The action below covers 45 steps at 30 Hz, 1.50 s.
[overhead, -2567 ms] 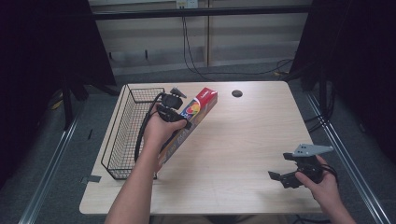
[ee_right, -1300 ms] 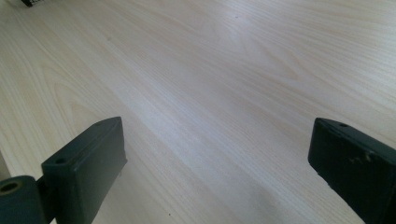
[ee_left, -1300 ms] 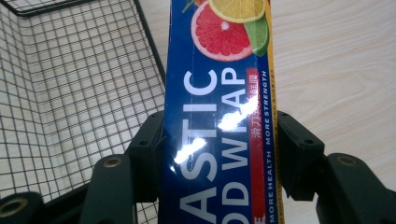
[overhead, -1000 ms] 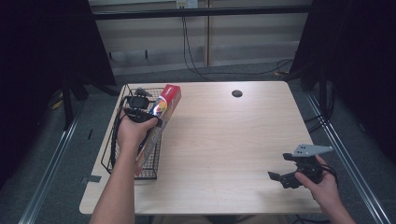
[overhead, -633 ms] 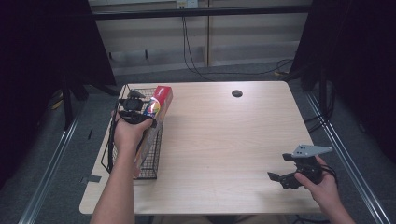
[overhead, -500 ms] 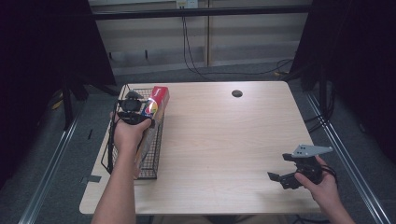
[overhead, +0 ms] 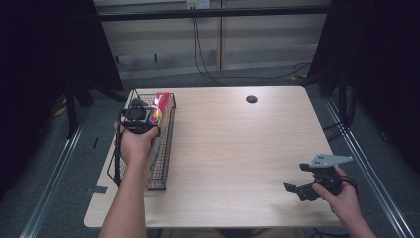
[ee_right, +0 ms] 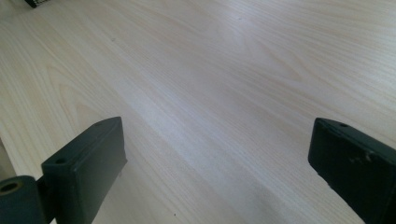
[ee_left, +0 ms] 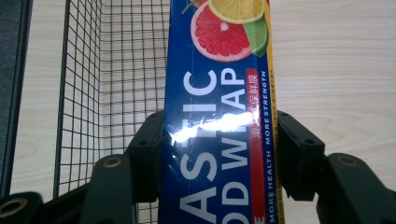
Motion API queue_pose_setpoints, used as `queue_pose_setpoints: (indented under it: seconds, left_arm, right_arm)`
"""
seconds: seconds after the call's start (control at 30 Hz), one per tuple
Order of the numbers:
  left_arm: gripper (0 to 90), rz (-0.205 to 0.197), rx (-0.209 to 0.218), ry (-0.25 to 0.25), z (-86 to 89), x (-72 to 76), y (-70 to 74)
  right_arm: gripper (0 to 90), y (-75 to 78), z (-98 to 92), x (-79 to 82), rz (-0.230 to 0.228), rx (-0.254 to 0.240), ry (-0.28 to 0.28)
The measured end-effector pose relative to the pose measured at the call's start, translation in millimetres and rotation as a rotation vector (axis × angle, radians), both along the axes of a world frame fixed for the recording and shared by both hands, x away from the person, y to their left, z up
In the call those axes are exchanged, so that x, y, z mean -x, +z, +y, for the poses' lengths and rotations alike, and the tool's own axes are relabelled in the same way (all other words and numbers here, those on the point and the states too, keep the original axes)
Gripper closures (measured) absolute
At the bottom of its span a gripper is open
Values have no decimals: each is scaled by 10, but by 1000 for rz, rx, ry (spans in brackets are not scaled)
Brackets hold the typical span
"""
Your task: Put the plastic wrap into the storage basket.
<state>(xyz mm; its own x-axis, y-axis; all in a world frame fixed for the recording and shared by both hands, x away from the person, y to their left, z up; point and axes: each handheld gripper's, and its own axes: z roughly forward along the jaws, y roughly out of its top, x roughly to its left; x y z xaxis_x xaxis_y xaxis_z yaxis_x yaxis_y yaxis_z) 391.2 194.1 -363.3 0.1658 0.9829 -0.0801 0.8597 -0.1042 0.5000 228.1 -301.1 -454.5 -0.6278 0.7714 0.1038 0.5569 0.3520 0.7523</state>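
Left gripper (overhead: 140, 118) is clamped tight on the plastic wrap box (ee_left: 219, 121), both black jaws pressing its long sides in the left gripper view, so the grip looks solid. What's changed: a couple of seconds ago that box was out over the table, slanting beside the wire basket (overhead: 166, 158). Since then the hand has carried it leftward, and now it hangs over the basket's far end, red end (overhead: 163, 98) pointing away from the person. From the left gripper view you can see mesh on one side of the box and bare table (overhead: 237, 148) on the other, so it seems to sit over the basket's table-side edge rather than dead center (hard to say exactly from this angle). It isn't down inside yet as far as I can tell; the box is held above the wire, not resting on it.

Right gripper (overhead: 309, 186) hasn't budged this whole time. It sits near the table's near right corner, jaws spread wide with nothing but wood grain between them.

My read: the carry part is basically done and what's left is the drop-off. The box is long like the basket, so it probably wants lining up with the basket's length and a nudge further over the mesh before lowering and letting go, otherwise one edge could catch the rim.
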Motion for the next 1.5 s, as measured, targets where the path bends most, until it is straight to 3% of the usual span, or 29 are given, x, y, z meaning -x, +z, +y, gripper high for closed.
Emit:
queue_pose_setpoints:
  seconds: [0.5, 1.5]
  left_arm:
    - [433, 11, -6, 81, 80, 26, -81]
    - [427, 52, -22, 129, 140, 15, -258]
  right_arm:
    - [37, 2, -1, 5, 2, -1, -2]
    - [37, 0, 5, 6, 1, 2, 0]
